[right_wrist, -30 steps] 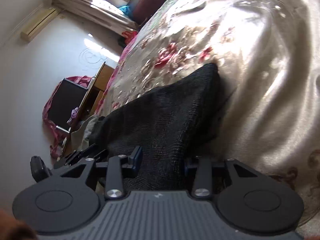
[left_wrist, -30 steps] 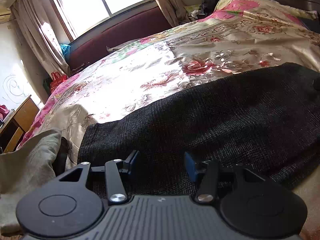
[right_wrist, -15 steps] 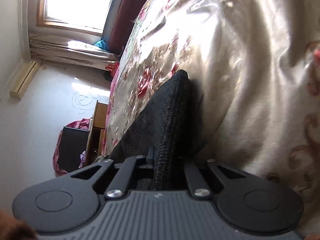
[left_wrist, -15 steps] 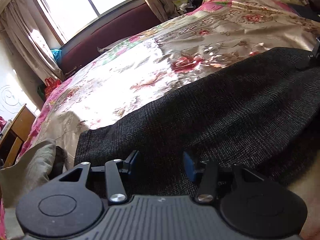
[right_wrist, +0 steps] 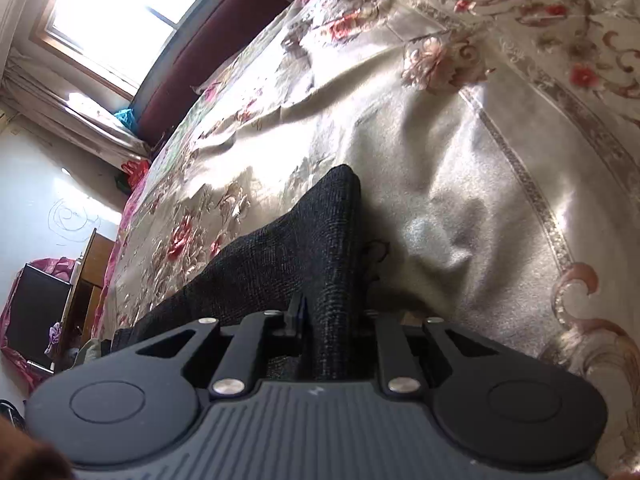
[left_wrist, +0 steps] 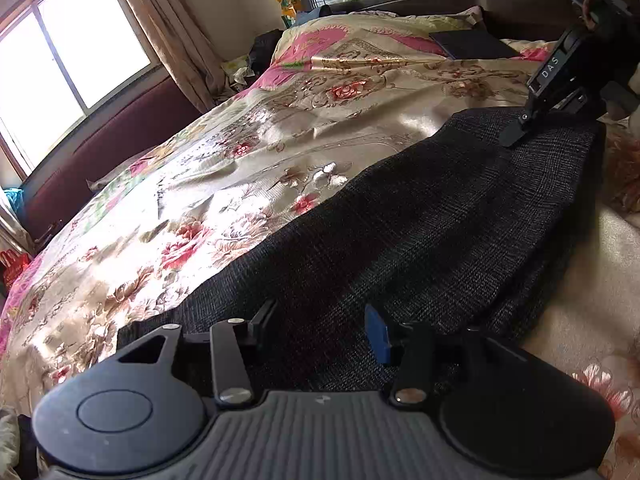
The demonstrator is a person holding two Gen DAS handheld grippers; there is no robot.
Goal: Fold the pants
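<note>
Pants (left_wrist: 420, 216), coarse dark woven cloth, lie flat on our glossy floral bedspread (left_wrist: 240, 168). Nearest, our left gripper (left_wrist: 322, 330) gapes wide just above them. Toward two o'clock our right gripper (right_wrist: 328, 320), lettered "DAS", pinches a raised ridge of the fabric at the far end.

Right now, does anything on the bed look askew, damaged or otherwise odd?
Nothing stands out. The dark pants lie lengthwise along the floral bedspread, undamaged. The right tongs are shut on one end, where the fabric bunches into a ridge; the left tongs are open over the other end.
</note>
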